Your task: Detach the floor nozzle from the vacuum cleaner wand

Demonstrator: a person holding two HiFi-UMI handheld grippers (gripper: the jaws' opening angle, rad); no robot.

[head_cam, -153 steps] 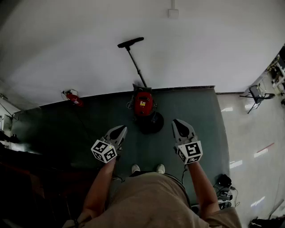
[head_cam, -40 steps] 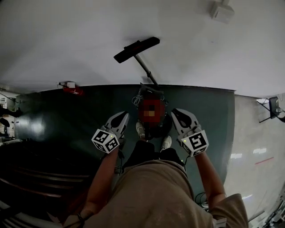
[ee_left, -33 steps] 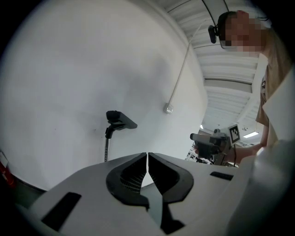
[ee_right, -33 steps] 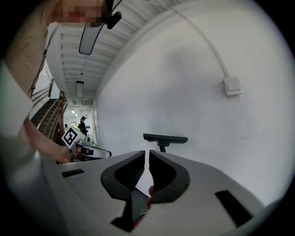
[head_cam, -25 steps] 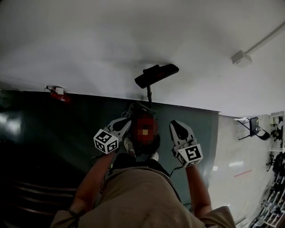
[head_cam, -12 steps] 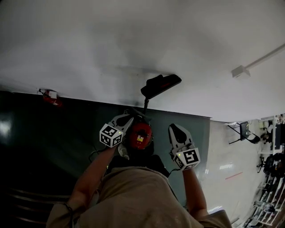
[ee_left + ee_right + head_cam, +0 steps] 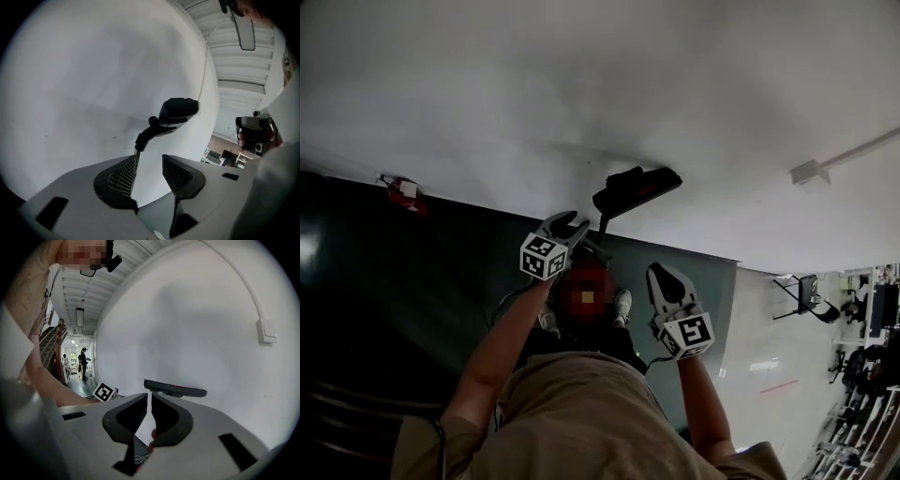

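The black floor nozzle (image 7: 637,190) sits at the top of the thin wand (image 7: 135,164), close against the white wall (image 7: 581,84). It is joined to the wand. The wand goes down to the red vacuum cleaner (image 7: 605,286) on the dark green floor (image 7: 422,253).

The left gripper (image 7: 150,160) is up at the wand. Its fingers (image 7: 123,176) have just been opening and now stand apart. The wand shows in the gap, right beside one finger, and nothing squeezes it.

The right gripper (image 7: 150,395) is lower, off to the side of the vacuum cleaner. Its fingers are closed together with nothing between them.

A small red thing (image 7: 398,190) sits low on the wall, far to the left. A white box (image 7: 266,331) is on the wall at the right.
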